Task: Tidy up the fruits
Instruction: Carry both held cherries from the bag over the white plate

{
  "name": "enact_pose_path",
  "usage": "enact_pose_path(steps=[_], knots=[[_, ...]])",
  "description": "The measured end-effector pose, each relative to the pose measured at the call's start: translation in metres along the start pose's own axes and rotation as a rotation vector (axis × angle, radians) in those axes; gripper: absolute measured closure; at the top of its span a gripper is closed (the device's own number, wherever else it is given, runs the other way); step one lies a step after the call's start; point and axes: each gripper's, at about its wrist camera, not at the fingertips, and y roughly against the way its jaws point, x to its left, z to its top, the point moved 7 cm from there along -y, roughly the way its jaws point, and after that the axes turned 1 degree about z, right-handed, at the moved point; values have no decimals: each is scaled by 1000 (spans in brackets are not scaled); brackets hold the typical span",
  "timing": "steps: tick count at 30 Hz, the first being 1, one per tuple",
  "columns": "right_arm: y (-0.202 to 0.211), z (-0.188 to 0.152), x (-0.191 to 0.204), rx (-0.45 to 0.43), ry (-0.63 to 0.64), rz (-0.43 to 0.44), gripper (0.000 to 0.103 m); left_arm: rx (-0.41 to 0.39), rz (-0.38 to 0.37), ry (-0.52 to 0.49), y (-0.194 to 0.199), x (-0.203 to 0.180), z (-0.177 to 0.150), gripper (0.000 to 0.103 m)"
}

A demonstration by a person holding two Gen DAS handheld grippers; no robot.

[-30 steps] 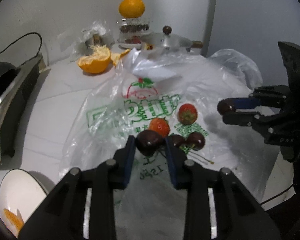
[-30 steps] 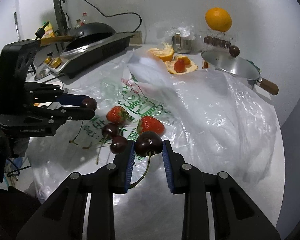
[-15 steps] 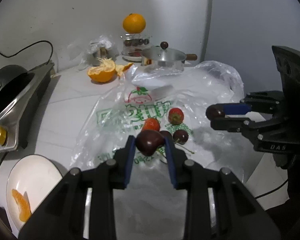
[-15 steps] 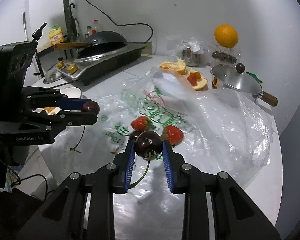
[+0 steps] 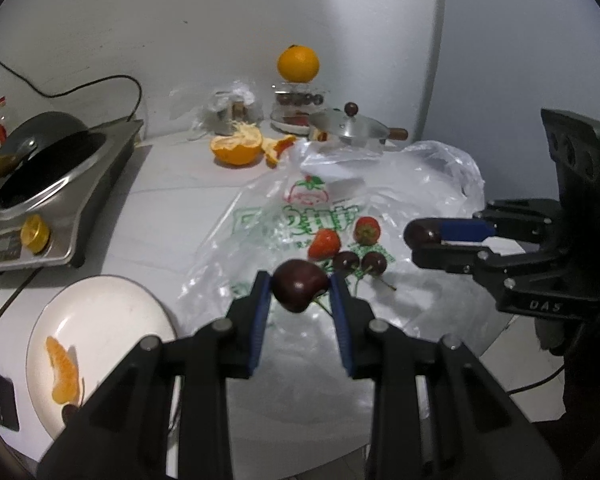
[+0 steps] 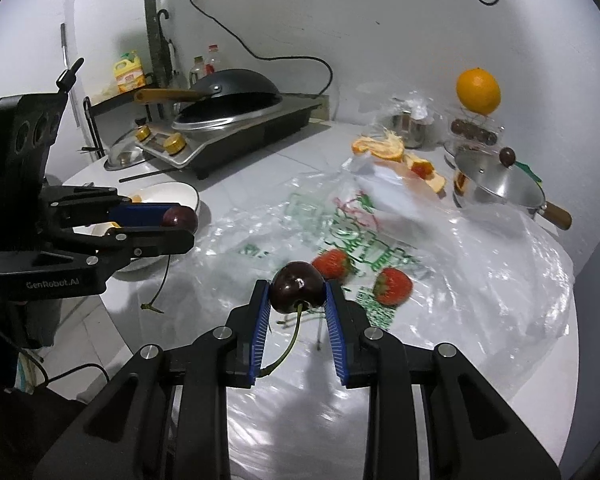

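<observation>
My left gripper (image 5: 300, 286) is shut on a dark cherry (image 5: 298, 285), held above the clear plastic bag (image 5: 380, 184). The right gripper (image 6: 296, 290) is shut on another dark cherry (image 6: 297, 286) whose green stem hangs down. Each gripper shows in the other's view, the right gripper (image 5: 418, 240) at the right and the left gripper (image 6: 182, 226) at the left near the plate. Two strawberries (image 5: 325, 242) (image 5: 367, 229) and two more cherries (image 5: 347, 261) (image 5: 374, 262) lie on the bag. A white plate (image 5: 100, 312) at lower left carries an orange segment (image 5: 63, 376).
An induction cooker with a black wok (image 5: 44, 160) stands at the left. At the back are a peeled orange half (image 5: 236, 148), a small lidded pot (image 5: 350, 130), and a whole orange (image 5: 298, 63) on a glass container. The round white table edge (image 6: 540, 380) curves near right.
Both grippers have drawn back and risen from the bag, each still gripping its cherry. The plate and cooker have come into the left wrist view.
</observation>
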Motion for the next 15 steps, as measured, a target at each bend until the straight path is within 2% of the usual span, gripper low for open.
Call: enact_pose_path(steps=[15], knots=[[-16,14,53,18,56,26,74,-36,-10,39,32,30,-25,72]])
